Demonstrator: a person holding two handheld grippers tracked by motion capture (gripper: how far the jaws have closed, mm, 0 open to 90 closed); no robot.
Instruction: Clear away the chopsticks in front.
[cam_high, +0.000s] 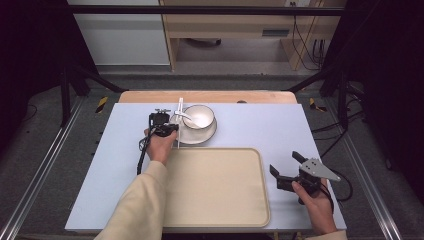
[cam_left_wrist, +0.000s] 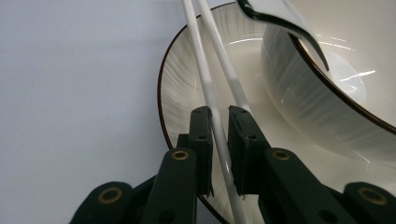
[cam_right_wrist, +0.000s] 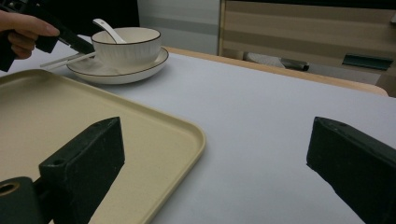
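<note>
While left gripper (cam_left_wrist: 219, 116) fingers pinch chopsticks (cam_left_wrist: 205, 79) over plate (cam_left_wrist: 180, 93), right gripper (cam_right_wrist: 215, 154) fingers gape empty.

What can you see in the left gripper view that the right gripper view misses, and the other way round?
The left gripper view shows, close up, the left gripper with its jaws closed on one of two white chopsticks lying over the plate's rim.

The right gripper view shows the right gripper with its jaws wide apart and nothing between them, the beige tray, the hand holding the left gripper, and wooden furniture behind the table.

Both show the plate, the bowl on it, the white spoon in the bowl, the chopsticks and the pale tabletop.
</note>
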